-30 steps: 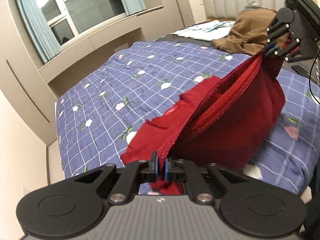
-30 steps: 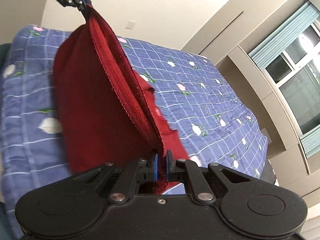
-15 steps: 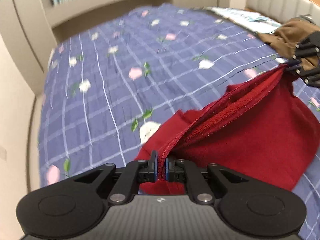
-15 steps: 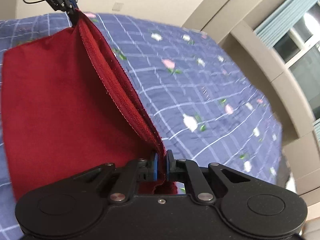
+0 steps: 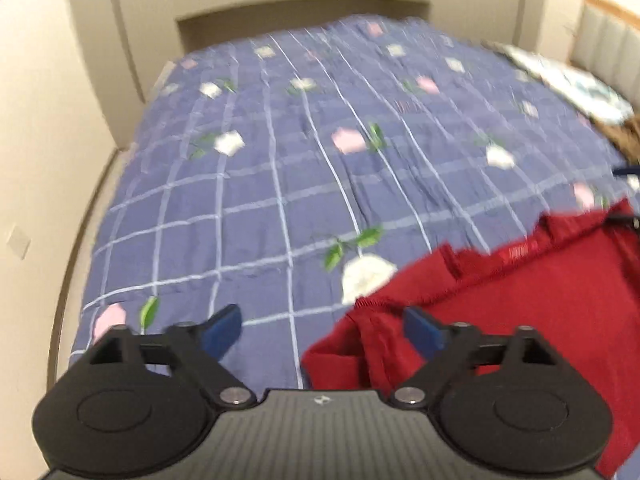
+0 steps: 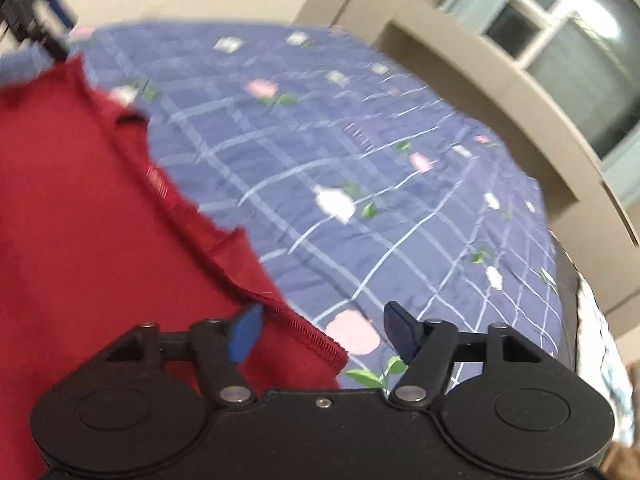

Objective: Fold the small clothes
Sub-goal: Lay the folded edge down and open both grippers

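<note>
A dark red garment (image 5: 532,292) lies flat on the blue checked bedspread (image 5: 304,168), folded over with a ribbed hem along its edge. My left gripper (image 5: 326,330) hovers at the garment's left corner, its jaws opening, and the corner rests below them, gripped by neither pad. In the right wrist view the red garment (image 6: 80,208) fills the left side. My right gripper (image 6: 322,330) is above its hemmed corner, jaws opening, and the blue pads do not press the cloth. The left gripper's dark body (image 6: 32,12) shows blurred at the top left.
The bedspread (image 6: 360,168) with flower print stretches ahead of both grippers. A brown garment (image 5: 628,136) and a pale printed cloth (image 5: 576,84) lie near the padded headboard (image 5: 608,44). A beige wall and window ledge (image 6: 500,92) border the bed's far side.
Both grippers came down to the bed with the stretched hem, then opened and let the garment go. It now lies flat instead of hanging between them.
</note>
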Action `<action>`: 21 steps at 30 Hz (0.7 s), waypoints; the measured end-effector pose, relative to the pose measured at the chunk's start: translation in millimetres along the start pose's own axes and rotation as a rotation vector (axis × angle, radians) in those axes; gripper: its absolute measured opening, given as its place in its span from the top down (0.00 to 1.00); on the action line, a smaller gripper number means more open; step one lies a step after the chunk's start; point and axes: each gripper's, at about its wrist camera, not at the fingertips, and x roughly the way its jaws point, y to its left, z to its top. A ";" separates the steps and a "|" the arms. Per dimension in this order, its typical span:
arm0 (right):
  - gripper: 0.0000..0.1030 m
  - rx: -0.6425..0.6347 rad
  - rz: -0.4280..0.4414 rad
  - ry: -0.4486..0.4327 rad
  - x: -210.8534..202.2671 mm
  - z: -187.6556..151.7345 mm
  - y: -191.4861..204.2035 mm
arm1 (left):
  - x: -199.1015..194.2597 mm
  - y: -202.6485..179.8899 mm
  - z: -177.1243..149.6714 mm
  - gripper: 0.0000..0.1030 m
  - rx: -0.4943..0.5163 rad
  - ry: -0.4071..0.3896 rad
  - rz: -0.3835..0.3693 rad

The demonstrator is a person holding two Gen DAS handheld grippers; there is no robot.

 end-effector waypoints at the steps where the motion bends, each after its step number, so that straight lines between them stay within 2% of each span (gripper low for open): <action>1: 0.23 0.038 -0.003 -0.029 -5.6 -2.2 -0.8 | -3.8 -0.3 -3.2 0.06 -0.015 -0.021 -0.002; 4: 0.09 0.114 0.023 -0.116 -25.5 -11.5 4.7 | -11.1 -6.6 -16.7 0.05 -0.036 -0.068 -0.040; 6: 0.09 0.117 0.029 -0.133 -30.4 -17.1 13.4 | -8.4 -13.4 -26.9 0.05 -0.023 -0.088 -0.047; 8: 0.08 0.084 0.024 -0.122 -24.9 -21.0 22.0 | 0.5 -20.4 -31.4 0.06 0.004 -0.071 -0.012; 11: 0.08 0.054 -0.068 -0.078 -7.7 -25.2 24.9 | 20.4 -23.6 -32.9 0.09 -0.012 -0.032 0.110; 12: 0.08 0.069 -0.105 -0.063 0.0 -28.1 20.6 | 26.5 -20.8 -33.1 0.09 -0.033 -0.019 0.125; 14: 0.08 0.134 -0.182 -0.024 15.8 -34.2 5.2 | 36.1 -12.7 -33.2 0.08 -0.085 -0.013 0.115; 16: 0.03 0.213 -0.196 -0.011 26.0 -38.0 -10.1 | 40.6 -6.1 -32.9 0.08 -0.134 -0.010 0.114; 18: 0.06 0.262 -0.235 -0.017 27.4 -38.3 -17.9 | 43.9 -0.4 -30.2 0.08 -0.195 -0.001 0.104; 21: 0.07 0.324 -0.287 -0.037 17.9 -35.7 -25.6 | 38.7 3.2 -27.7 0.08 -0.228 -0.019 0.102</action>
